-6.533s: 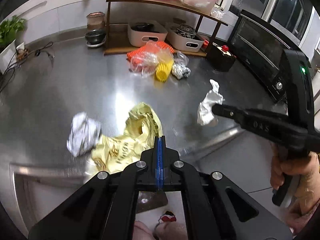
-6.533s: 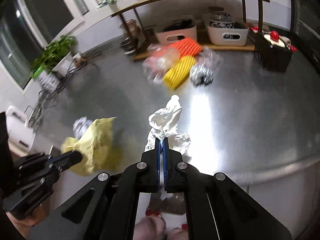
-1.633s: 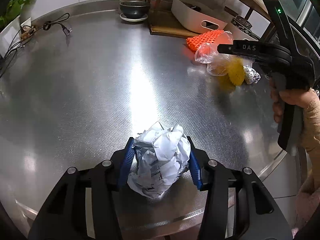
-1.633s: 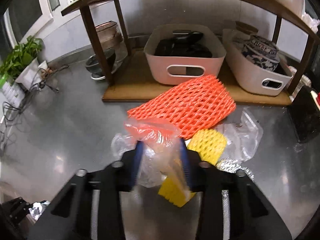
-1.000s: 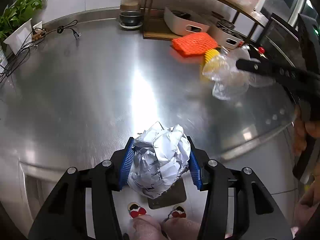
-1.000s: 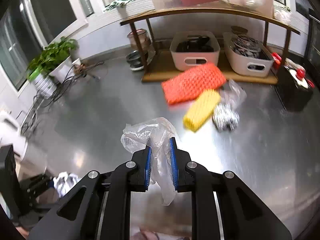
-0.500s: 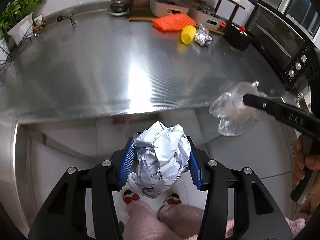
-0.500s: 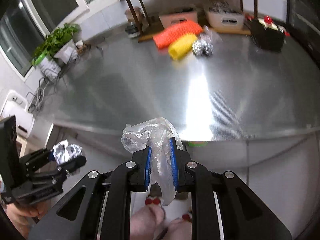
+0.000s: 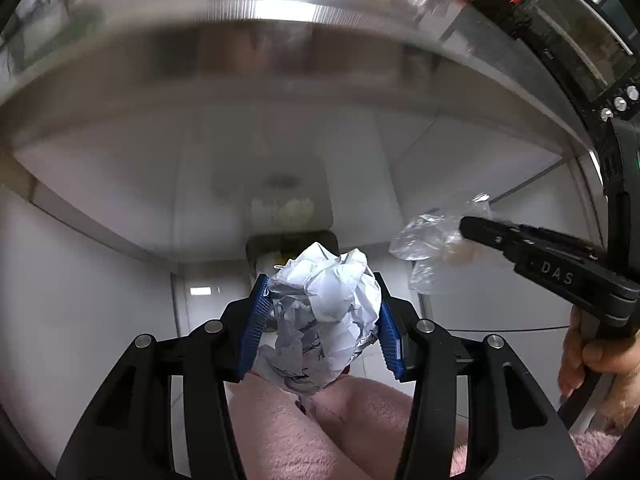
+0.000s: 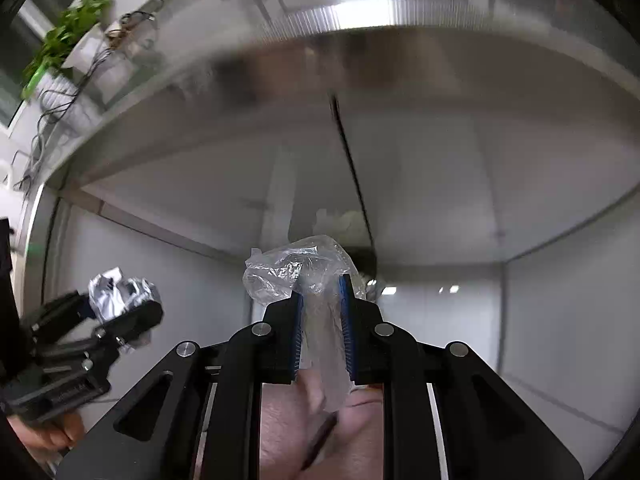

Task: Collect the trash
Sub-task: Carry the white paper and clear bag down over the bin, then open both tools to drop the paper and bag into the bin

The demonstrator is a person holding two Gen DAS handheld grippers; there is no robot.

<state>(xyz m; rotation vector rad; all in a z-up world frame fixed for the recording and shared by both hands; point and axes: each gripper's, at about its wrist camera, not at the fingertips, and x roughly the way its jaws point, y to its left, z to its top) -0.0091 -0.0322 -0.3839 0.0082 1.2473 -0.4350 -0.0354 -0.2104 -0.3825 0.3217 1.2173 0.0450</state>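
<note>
A moment ago we looked across the top of the shiny metal surface (image 9: 280, 12). Now both of our hands have come down below its front edge, and we see the white floor under it. The orange and yellow things left on the surface are only a blur at the very top.

Our left gripper (image 9: 320, 316) is about half open and squeezes a crumpled paper ball (image 9: 324, 312) between its 2 blue pads (image 9: 256, 320). The ball fills the gap and sticks out past the tips, just as it did before.

Our right gripper (image 10: 320, 320) is nearly closed and pinches a clear plastic bag (image 10: 300, 272). The bag puffs out above the tips and a strip of it hangs down between the pads.

In the left view the right gripper (image 9: 472, 228) is off to the right with the clear plastic bag (image 9: 428, 236) at its tip. A bin (image 9: 292, 248) sits on the floor just behind the paper ball. Pink fuzzy trouser legs (image 9: 288, 432) show below.
</note>
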